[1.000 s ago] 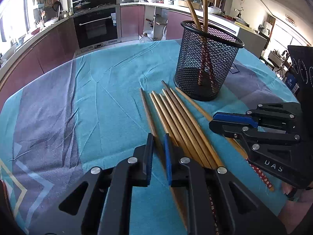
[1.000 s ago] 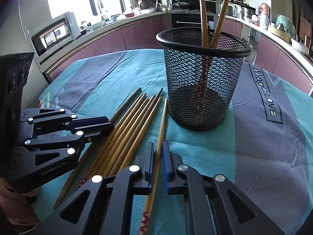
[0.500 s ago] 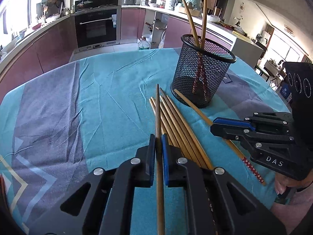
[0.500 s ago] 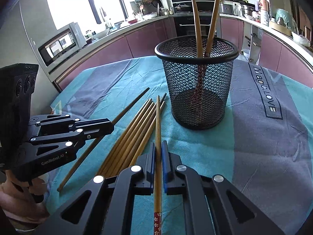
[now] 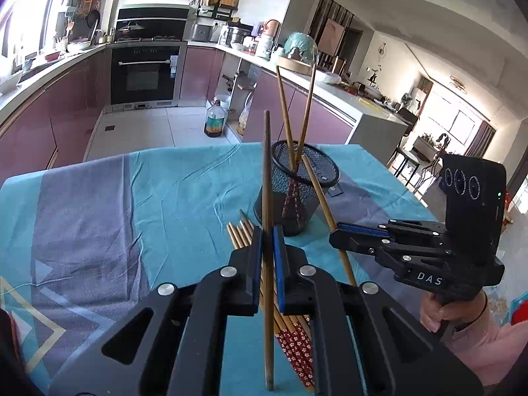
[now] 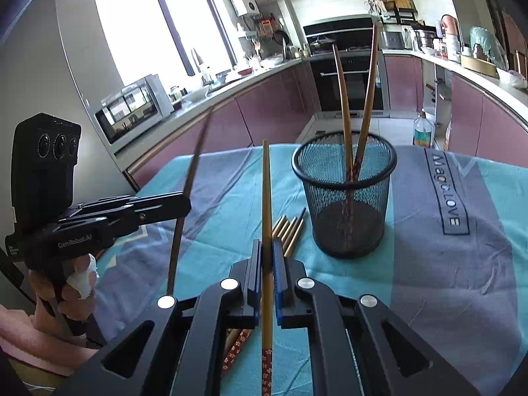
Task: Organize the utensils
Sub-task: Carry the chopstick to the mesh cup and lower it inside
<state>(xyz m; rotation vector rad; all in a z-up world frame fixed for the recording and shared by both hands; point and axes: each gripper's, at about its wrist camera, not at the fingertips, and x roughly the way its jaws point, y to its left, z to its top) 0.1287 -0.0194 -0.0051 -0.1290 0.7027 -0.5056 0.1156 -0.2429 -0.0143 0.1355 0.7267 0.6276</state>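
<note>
Chopsticks are lifted clear of a teal-and-grey tablecloth (image 5: 171,198) in a home kitchen, one pinched in each handheld gripper. In the left wrist view, the left gripper (image 5: 267,241) is clamped tight on a dark brown chopstick (image 5: 267,178) that stands nearly upright, its tip rising toward 12 o'clock. At 3 o'clock from it, the right gripper (image 5: 333,236), held by a hand (image 5: 442,310) in a pink sleeve, is closed on a lighter chopstick (image 5: 321,194) whose tip slants toward the rim of a black mesh holder (image 5: 297,194). The right wrist view shows that same gripper's pads squeezing the lighter chopstick, its red flower-patterned end pointing back toward 6 o'clock. Two chopsticks (image 6: 354,99) already stand crossed inside the mesh holder, which sits on the cloth at 1 o'clock from the right gripper. Several loose chopsticks (image 6: 290,231) lie side by side on the cloth just beside the holder's base, at its 9 o'clock in the right wrist view.
</note>
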